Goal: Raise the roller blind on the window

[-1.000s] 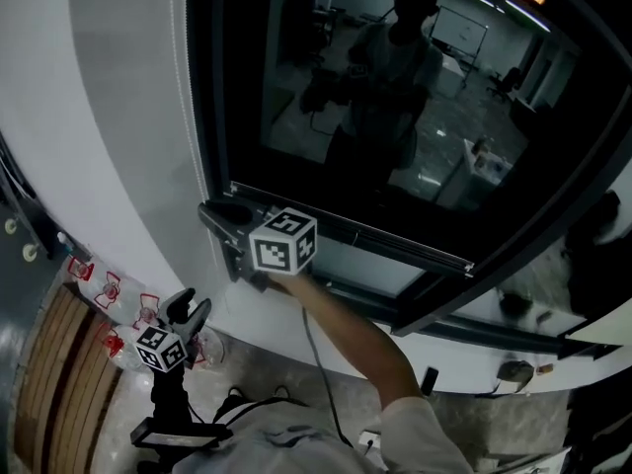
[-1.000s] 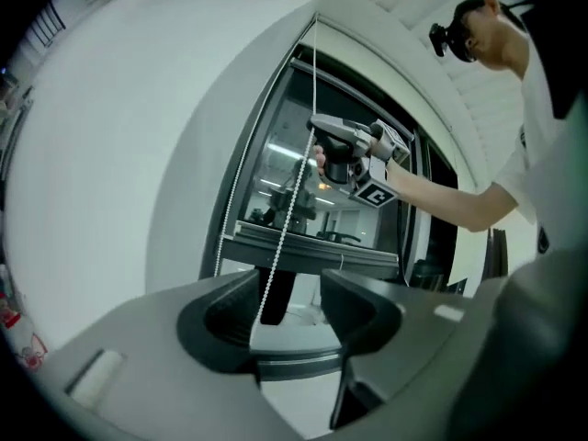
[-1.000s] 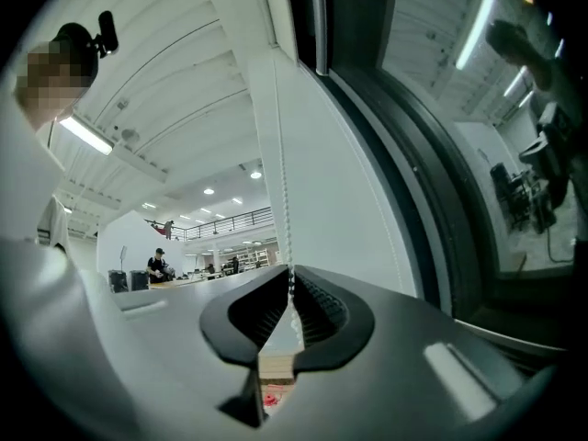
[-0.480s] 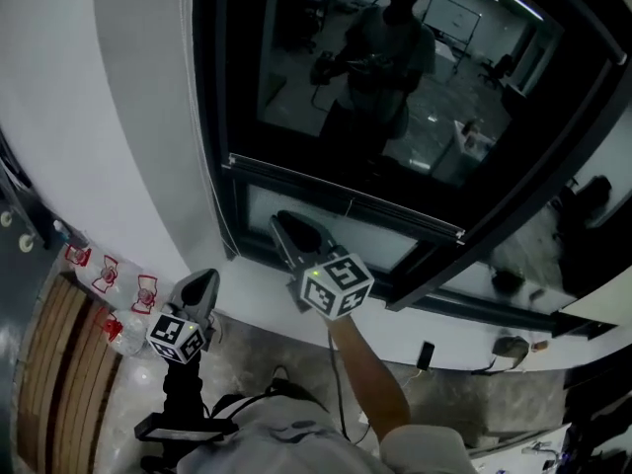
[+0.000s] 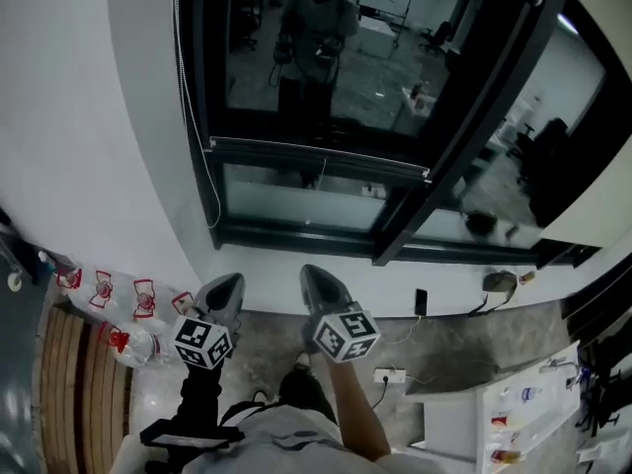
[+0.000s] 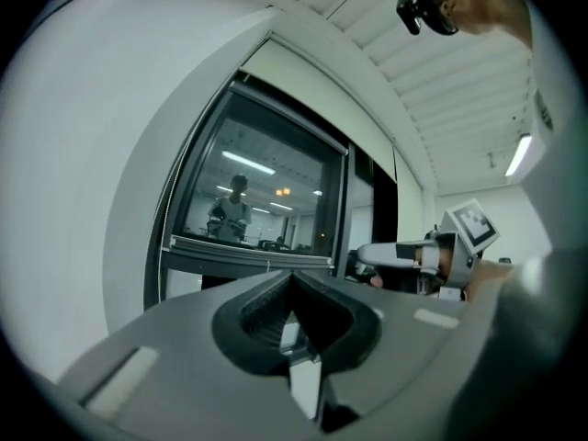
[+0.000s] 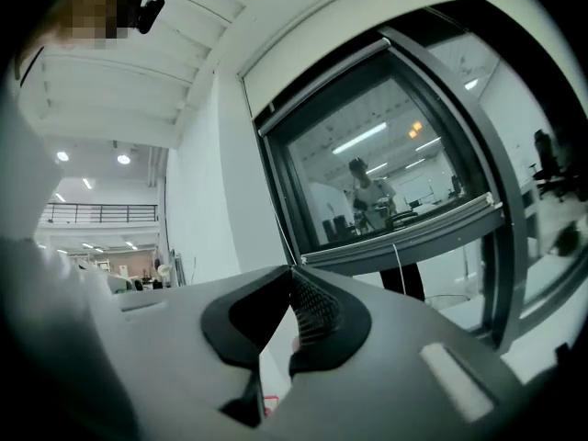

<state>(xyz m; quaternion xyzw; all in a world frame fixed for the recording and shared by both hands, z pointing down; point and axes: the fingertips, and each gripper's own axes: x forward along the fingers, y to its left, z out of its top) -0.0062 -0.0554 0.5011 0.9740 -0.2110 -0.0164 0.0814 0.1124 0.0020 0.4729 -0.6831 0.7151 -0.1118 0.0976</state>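
Observation:
The blind's grey bottom rail [image 5: 316,159] hangs across the dark window [image 5: 326,57], with a short pull cord [image 5: 321,174] at its middle. A bead chain [image 5: 202,181] loops down the frame's left side. Both grippers are held low, apart from the window. My left gripper [image 5: 229,282] is shut and empty, and so is my right gripper [image 5: 314,273]. In the left gripper view the shut jaws [image 6: 292,276] point at the rail [image 6: 248,257], with the right gripper [image 6: 390,254] beside them. In the right gripper view the closed tips [image 7: 294,272] face the rail [image 7: 413,237] and chain [image 7: 276,232].
Plastic bottles with red labels [image 5: 104,294] lie on the floor at the left, next to wooden slats [image 5: 59,383]. A white sill [image 5: 296,265] runs under the window. A power strip [image 5: 387,375] and a white shelf [image 5: 513,413] sit at the lower right.
My right gripper has left the rail's left end and dropped back toward the person. The left gripper has shut and risen a little. The window now looks farther off.

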